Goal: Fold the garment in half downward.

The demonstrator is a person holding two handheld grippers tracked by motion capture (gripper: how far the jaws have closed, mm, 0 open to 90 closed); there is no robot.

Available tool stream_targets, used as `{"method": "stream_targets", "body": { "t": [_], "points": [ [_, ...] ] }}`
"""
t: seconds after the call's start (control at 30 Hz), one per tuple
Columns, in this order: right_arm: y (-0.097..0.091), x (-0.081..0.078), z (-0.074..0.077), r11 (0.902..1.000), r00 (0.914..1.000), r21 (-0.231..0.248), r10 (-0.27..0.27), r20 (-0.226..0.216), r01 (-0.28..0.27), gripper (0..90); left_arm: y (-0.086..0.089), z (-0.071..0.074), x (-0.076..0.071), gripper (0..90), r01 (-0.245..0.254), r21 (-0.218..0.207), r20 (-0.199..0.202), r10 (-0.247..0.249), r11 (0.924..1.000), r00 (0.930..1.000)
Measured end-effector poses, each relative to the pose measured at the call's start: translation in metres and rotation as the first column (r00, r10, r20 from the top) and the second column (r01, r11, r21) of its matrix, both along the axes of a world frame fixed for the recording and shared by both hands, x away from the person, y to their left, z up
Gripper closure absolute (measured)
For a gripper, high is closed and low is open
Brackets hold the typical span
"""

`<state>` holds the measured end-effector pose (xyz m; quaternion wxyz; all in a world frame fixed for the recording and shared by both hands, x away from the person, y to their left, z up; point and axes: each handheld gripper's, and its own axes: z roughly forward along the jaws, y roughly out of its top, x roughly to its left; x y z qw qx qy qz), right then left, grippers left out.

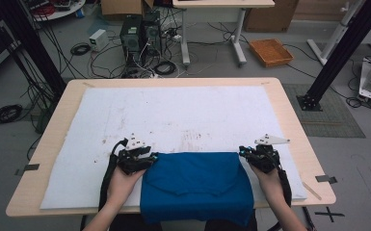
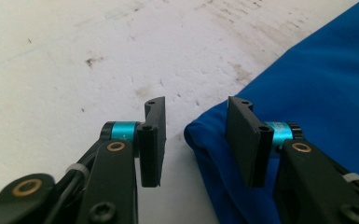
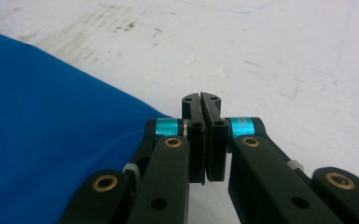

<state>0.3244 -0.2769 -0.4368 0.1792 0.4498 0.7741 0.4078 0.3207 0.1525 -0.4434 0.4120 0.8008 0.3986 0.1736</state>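
Folded blue cloth (image 1: 196, 185) on the white mat (image 1: 173, 115) that covers the desk (image 1: 289, 110), with its near edge hanging over the desk's front edge. Every position below is given relative to the cloth.

Left gripper (image 1: 147, 160): at the cloth's far-left corner, jaws moderately apart. In the left gripper view, the rounded fold of the cloth (image 2: 307, 116) lies between the jaws but is not pinched; one pad rests against the fabric on the cloth side and the other stands over bare mat (image 2: 98, 56). This placement suggests a corner that is either about to be gripped or has been let go.

Right gripper (image 1: 245, 153): at the cloth's far-right corner, jaws pressed together. In the right gripper view, the gripper (image 3: 201, 100) has no fabric between its pads; the cloth (image 3: 51, 140) lies just beside it and passes under one finger linkage.

The symmetrical stance, one hand at each far corner, fits a fold in which both corners are handled together so the edge stays straight. The raised flap across the cloth's middle indicates that one layer is already turned over.
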Motion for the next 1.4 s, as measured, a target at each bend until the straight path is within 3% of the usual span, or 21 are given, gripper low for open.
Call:
{"method": "stream_targets", "body": {
  "t": [0.07, 0.1, 0.23, 0.37, 0.43, 0.5, 0.53, 0.6, 0.67, 0.7, 0.73, 0.8, 0.83, 0.9, 1.1, 1.17, 1.37, 1.4],
  "points": [
    [-0.004, 0.001, 0.001, 0.9999, 0.9999, 0.011, -0.012, -0.002, 0.012, 88.7, 0.001, 0.002, -0.003, 58.1, 0.0, -0.008, 0.0, 0.0, 1.0, 1.0],
    [-0.006, -0.001, 0.006, 0.999, 0.9997, 0.039, -0.022, 0.014, 0.021, 80.4, 0.002, 0.004, -0.004, 57.1, -0.003, -0.017, 0.006, 0.003, 0.9998, 1.0],
    [-0.003, -0.004, 0.011, 0.9974, 0.9997, 0.073, -0.002, 0.024, 0.0, 71.0, 0.008, 0.008, -0.002, 55.1, -0.022, -0.04, 0.017, 0.023, 0.999, 0.9996],
    [0.004, 0.0, 0.005, 0.9967, 0.9992, 0.081, 0.012, -0.038, -0.009, 59.6, 0.013, 0.006, 0.008, 52.8, -0.042, -0.106, -0.02, 0.041, 0.9934, 0.999],
    [0.005, 0.007, -0.003, 0.9967, 0.9956, 0.08, -0.008, -0.094, 0.016, 58.4, 0.011, 0.003, 0.011, 51.9, -0.047, -0.098, -0.056, 0.042, 0.9941, 0.9975],
    [0.005, 0.01, -0.006, 0.9968, 0.9935, 0.079, -0.007, -0.114, 0.016, 58.4, 0.01, -0.001, 0.013, 51.9, -0.049, -0.074, -0.089, 0.043, 0.996, 0.9951],
    [0.004, 0.013, -0.01, 0.9967, 0.9885, 0.079, -0.005, -0.151, 0.018, 58.9, 0.009, -0.002, 0.013, 51.9, -0.052, -0.073, -0.107, 0.044, 0.996, 0.9932],
    [0.004, 0.014, -0.012, 0.9966, 0.9858, 0.081, -0.003, -0.168, 0.017, 60.0, 0.009, -0.004, 0.013, 52.0, -0.048, -0.066, -0.13, 0.039, 0.9967, 0.9907],
    [0.002, 0.014, -0.012, 0.9962, 0.9862, 0.086, 0.01, -0.165, 0.005, 70.6, 0.009, -0.005, 0.011, 53.2, -0.047, -0.057, -0.119, 0.039, 0.9973, 0.9922],
    [0.001, 0.012, -0.013, 0.9956, 0.9859, 0.09, 0.041, -0.162, -0.026, 79.2, 0.009, -0.005, 0.01, 58.4, -0.049, -0.061, -0.119, 0.042, 0.9969, 0.9921],
    [0.001, 0.012, -0.013, 0.9956, 0.9859, 0.09, 0.041, -0.162, -0.026, 79.2, 0.009, -0.006, 0.009, 58.4, -0.045, -0.068, -0.116, 0.037, 0.9967, 0.9926],
    [0.003, 0.009, -0.013, 0.9967, 0.9893, 0.067, 0.053, -0.136, -0.045, 83.9, 0.009, -0.008, 0.007, 71.8, -0.011, -0.097, -0.119, -0.001, 0.9952, 0.9929],
    [0.003, 0.008, -0.013, 0.9967, 0.9906, 0.063, 0.058, -0.124, -0.051, 85.0, 0.009, -0.007, 0.006, 78.4, 0.001, -0.09, -0.113, -0.011, 0.9959, 0.9936],
    [0.003, 0.008, -0.013, 0.9968, 0.9911, 0.054, 0.064, -0.117, -0.058, 85.9, 0.006, -0.006, 0.004, 83.5, 0.019, -0.071, -0.086, -0.025, 0.9973, 0.996],
    [0.003, 0.013, -0.008, 0.9969, 0.9951, 0.041, 0.07, -0.07, -0.067, 86.6, 0.01, -0.006, 0.011, 85.1, 0.029, -0.085, -0.06, -0.034, 0.996, 0.9976],
    [0.003, 0.018, -0.007, 0.9971, 0.9956, 0.038, 0.068, -0.065, -0.066, 86.7, 0.011, -0.004, 0.018, 85.1, 0.034, -0.044, -0.038, -0.036, 0.9985, 0.9986],
    [0.008, 0.047, 0.004, 0.9984, 0.9981, -0.006, 0.055, -0.026, -0.055, 86.6, 0.012, 0.006, 0.051, 85.1, 0.014, -0.054, -0.024, -0.016, 0.9984, 0.9996],
    [0.01, 0.059, 0.009, 0.9987, 0.9987, -0.014, 0.049, -0.014, -0.049, 86.6, 0.012, 0.008, 0.057, 85.0, 0.004, -0.067, -0.018, -0.005, 0.9977, 0.9998]
  ]
}}
